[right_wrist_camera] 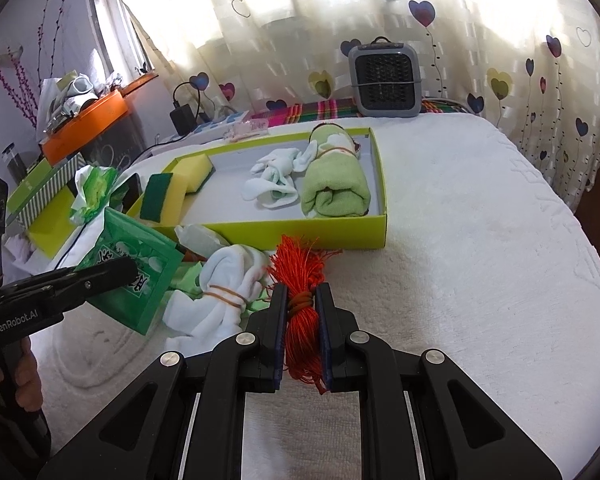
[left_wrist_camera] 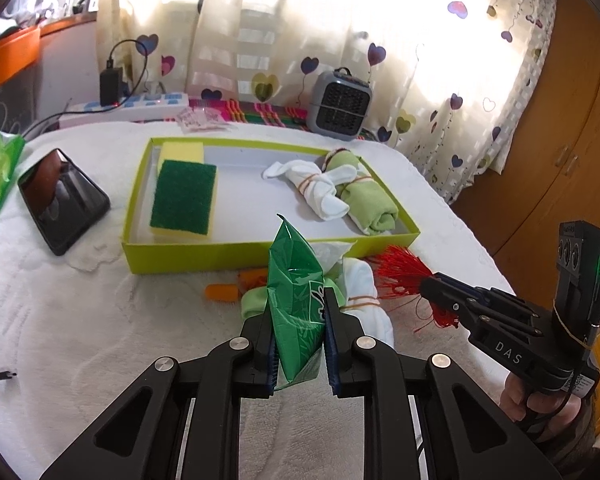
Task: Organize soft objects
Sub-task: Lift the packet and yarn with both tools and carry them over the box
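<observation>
Clamping a glossy green tissue packet (left_wrist_camera: 298, 308), the left gripper (left_wrist_camera: 298, 300) hovers beside the right gripper (right_wrist_camera: 301, 300), which pinches a red thread bundle (right_wrist_camera: 300, 300).

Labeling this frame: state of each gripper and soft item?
left gripper: shut on green packet, lifted
right gripper: shut on red string bundle
green box: open, lidless
sponges: in box, left end
white socks: banded, in box
green towel roll: banded, in box
white bundle: banded, outside box

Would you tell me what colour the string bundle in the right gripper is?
Red-orange; the string bundle shows best in the right wrist view.
</observation>
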Tool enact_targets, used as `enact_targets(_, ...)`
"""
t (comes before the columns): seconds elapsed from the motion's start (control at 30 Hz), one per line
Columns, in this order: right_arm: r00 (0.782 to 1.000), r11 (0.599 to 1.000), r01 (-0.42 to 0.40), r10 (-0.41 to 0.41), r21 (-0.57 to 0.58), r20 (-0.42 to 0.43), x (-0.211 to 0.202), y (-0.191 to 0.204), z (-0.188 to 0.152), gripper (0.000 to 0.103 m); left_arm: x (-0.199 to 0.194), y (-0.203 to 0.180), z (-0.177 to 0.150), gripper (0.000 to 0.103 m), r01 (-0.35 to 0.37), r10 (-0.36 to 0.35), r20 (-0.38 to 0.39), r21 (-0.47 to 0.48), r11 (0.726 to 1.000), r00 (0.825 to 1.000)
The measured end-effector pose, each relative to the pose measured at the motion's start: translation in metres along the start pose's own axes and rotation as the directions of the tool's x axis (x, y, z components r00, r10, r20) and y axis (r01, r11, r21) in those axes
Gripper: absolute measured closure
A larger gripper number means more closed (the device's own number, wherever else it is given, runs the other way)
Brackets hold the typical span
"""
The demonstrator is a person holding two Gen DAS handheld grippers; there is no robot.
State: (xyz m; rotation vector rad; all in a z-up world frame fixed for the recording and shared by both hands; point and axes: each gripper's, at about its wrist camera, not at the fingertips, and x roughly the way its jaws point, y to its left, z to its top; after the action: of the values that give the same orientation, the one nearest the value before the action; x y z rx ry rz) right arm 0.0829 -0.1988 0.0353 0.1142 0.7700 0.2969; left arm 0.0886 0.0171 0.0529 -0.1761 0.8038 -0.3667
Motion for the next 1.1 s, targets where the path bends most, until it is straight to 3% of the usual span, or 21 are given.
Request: enact_targets(1.1,0.997,0.999,-0.004,0.008,-0.052,0.079,-0.014,0.018,0.031,0.088,-0.016,0.012,0.035,0.086,-0.036,0.035,0.082,0.009,0.999,0.996)
